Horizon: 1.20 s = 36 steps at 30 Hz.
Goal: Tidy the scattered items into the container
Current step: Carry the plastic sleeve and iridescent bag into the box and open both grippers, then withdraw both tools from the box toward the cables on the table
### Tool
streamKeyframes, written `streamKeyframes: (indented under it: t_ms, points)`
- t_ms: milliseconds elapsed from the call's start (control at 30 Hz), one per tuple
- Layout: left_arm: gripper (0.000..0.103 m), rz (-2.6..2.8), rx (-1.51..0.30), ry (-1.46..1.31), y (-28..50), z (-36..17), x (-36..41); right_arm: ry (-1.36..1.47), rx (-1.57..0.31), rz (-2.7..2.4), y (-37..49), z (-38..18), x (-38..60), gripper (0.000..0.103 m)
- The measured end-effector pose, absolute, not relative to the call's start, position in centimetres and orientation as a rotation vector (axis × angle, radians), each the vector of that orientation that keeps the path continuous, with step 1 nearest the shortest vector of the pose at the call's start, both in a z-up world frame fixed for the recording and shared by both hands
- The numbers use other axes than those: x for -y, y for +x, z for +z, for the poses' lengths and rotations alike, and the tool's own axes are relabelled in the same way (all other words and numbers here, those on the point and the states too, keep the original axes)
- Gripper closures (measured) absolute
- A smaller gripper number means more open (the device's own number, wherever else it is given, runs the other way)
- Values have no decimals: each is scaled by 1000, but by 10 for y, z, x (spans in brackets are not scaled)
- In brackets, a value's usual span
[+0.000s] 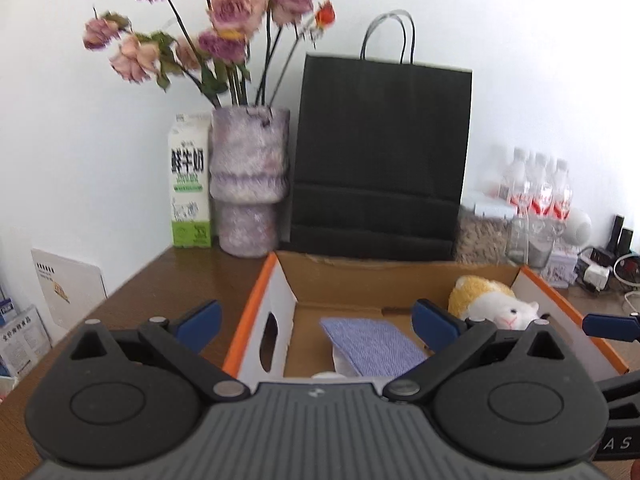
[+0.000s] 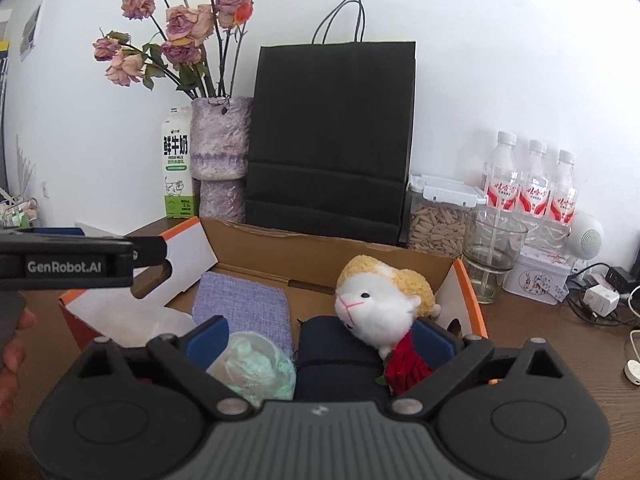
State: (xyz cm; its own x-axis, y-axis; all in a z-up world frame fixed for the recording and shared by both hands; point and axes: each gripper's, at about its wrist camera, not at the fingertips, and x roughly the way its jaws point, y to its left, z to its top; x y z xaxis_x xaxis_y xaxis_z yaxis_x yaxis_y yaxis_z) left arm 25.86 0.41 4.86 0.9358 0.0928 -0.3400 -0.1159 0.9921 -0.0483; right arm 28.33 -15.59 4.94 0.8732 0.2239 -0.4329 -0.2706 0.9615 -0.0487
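An open cardboard box [image 2: 256, 248] with orange edges stands on the wooden table. Inside lie a lilac woven cloth [image 2: 240, 304], a plush sheep [image 2: 380, 300], a dark navy bundle [image 2: 336, 356], a red fabric piece [image 2: 408, 364] and a clear bag of pale green stuff [image 2: 256, 368]. My right gripper [image 2: 322, 336] hangs open over the box's near side, its pads touching nothing. My left gripper [image 1: 316, 316] is open above the box's left part, over the cloth [image 1: 372, 344], with the sheep [image 1: 492, 304] to its right. Its box wall [image 1: 256, 292] is below the left finger.
Behind the box stand a black paper bag [image 2: 328, 140], a vase of dried roses [image 2: 220, 152] and a milk carton [image 2: 176, 168]. To the right are a seed jar [image 2: 436, 220], a glass [image 2: 492, 256], water bottles [image 2: 532, 184], a tin [image 2: 536, 276] and cables [image 2: 600, 300].
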Motion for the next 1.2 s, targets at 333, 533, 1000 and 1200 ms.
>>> streamKeyframes:
  t_ms: [333, 533, 1000, 1200]
  points:
    - [0, 88, -239, -29, 209, 70, 2, -132, -358, 252, 245, 73, 161, 3]
    - [0, 86, -247, -46, 175, 68, -11, -154, -328, 244, 212, 77, 166, 0]
    - [0, 138, -422, -32, 112, 26, -44, -162, -482, 207, 143, 29, 192, 0]
    - [0, 128, -467, -44, 99, 17, -44, -141, -531, 192, 128, 15, 199, 0]
